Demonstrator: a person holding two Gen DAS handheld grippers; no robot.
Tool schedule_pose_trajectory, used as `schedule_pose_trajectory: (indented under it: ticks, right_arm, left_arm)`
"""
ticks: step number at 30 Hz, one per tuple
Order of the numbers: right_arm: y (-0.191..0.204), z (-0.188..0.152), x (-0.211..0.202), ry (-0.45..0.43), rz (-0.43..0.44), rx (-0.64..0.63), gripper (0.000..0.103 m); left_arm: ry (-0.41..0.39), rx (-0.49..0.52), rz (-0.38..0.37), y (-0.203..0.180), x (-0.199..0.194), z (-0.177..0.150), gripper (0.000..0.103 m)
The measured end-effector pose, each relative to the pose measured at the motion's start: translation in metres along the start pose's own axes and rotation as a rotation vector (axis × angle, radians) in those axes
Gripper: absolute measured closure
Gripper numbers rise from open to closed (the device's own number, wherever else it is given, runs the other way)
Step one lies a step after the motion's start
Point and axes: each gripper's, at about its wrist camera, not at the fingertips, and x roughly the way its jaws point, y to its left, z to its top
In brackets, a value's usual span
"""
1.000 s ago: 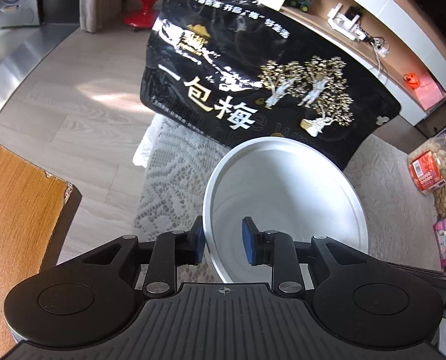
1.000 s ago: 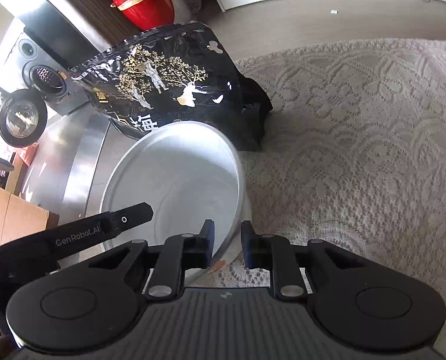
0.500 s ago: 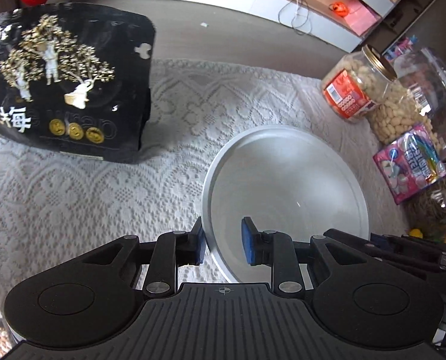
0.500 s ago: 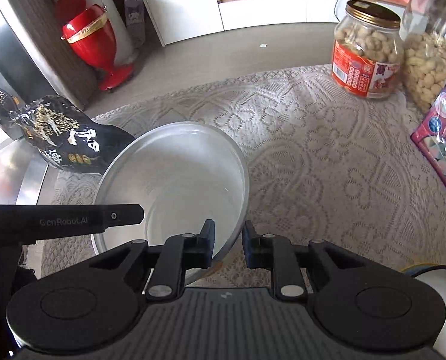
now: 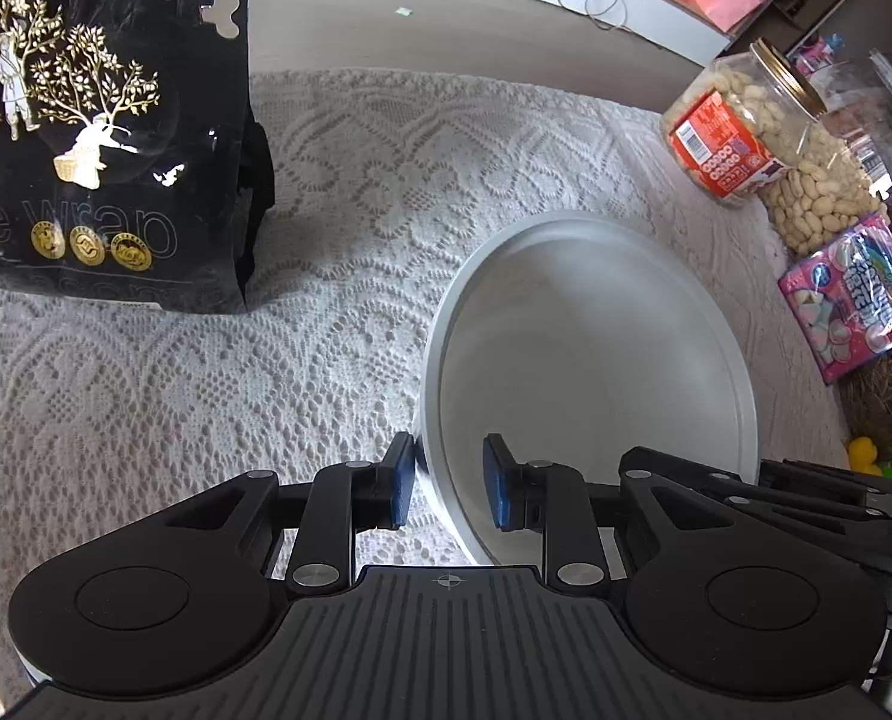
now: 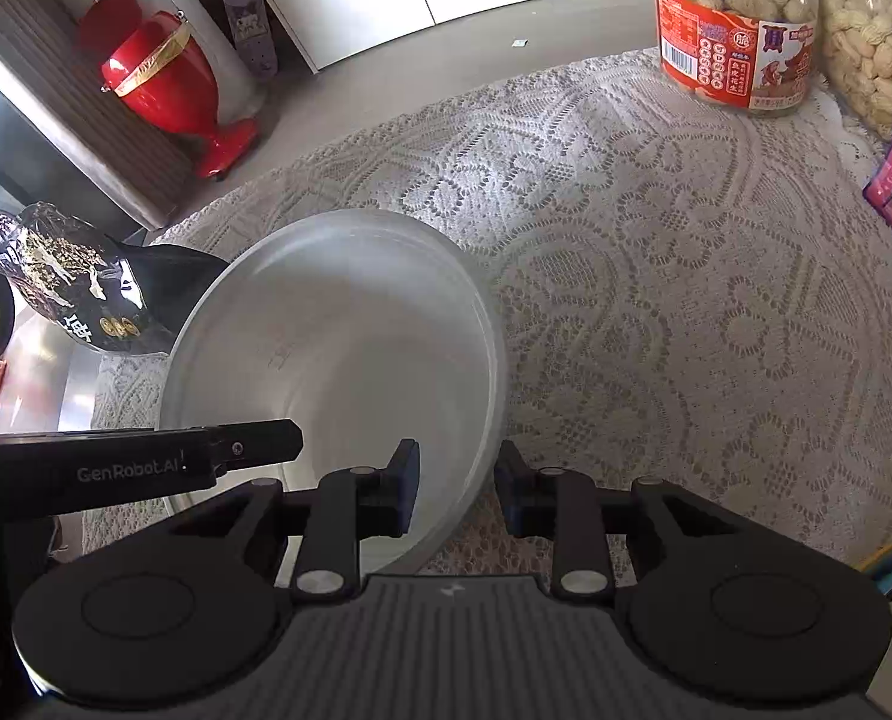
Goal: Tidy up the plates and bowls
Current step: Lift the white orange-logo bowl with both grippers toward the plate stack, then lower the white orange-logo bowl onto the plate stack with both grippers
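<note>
A large white bowl (image 5: 590, 360) is held by both grippers over the lace tablecloth (image 5: 206, 390). My left gripper (image 5: 448, 483) straddles the bowl's left rim, one pad outside and one inside, with a visible gap at the inner pad. My right gripper (image 6: 455, 489) straddles the bowl's right rim (image 6: 482, 420) the same way, jaws partly apart. The bowl (image 6: 338, 348) looks empty. The left gripper's body (image 6: 134, 468) shows in the right wrist view.
A black snack bag (image 5: 104, 120) stands at the left. Peanut jars (image 5: 746, 138) (image 6: 734, 24) and a pink candy packet (image 5: 854, 294) stand at the right. A red vase (image 6: 164, 78) stands on the floor beyond the table's far edge.
Both grippers swung with the bowl from the black bag toward the table's middle and the jars. The jaws of both now stand wider around the rim.
</note>
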Motion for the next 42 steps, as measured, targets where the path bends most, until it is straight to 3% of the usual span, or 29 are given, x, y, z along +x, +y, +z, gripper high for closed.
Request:
schedule_pose_trajectory:
  ticks: [3,6,11,16,21,27,32,35,38,42]
  right_arm:
    - [-0.003,-0.004,-0.016,-0.018,0.021,-0.001,0.08]
    - [-0.007,-0.011,-0.055,-0.091,0.04,-0.02,0.08]
    - [-0.014,-0.026,-0.135,-0.262,-0.044,-0.145,0.08]
    - [-0.048,-0.035,-0.21,-0.375,-0.054,-0.135,0.08]
    - [-0.093,-0.059,-0.252,-0.435,-0.069,-0.108,0.08]
    - [-0.136,-0.093,-0.231,-0.385,-0.129,-0.084,0.08]
    - [-0.169,-0.1,-0.189,-0.251,-0.085,-0.031,0.079]
    - [-0.182,-0.106,-0.17,-0.198,-0.051,0.0,0.076]
    - [-0.185,-0.114,-0.159,-0.175,-0.046,0.01,0.076]
    - [-0.181,-0.114,-0.167,-0.199,-0.031,-0.003,0.076]
  left_arm:
    - [-0.006,0.004,0.011,-0.005,-0.006,-0.004,0.077]
    - [-0.05,0.041,0.003,-0.024,-0.032,-0.016,0.077]
    - [-0.154,0.166,-0.012,-0.089,-0.091,-0.036,0.077]
    - [-0.244,0.254,-0.055,-0.155,-0.142,-0.045,0.077]
    - [-0.228,0.32,-0.118,-0.206,-0.154,-0.063,0.074]
    - [-0.093,0.34,-0.13,-0.237,-0.099,-0.097,0.076]
    - [0.042,0.298,-0.145,-0.233,-0.049,-0.113,0.073]
    - [0.039,0.304,-0.101,-0.225,-0.038,-0.122,0.076]
    - [0.003,0.279,-0.105,-0.219,-0.039,-0.125,0.077]
    - [-0.051,0.29,-0.062,-0.225,-0.056,-0.129,0.074]
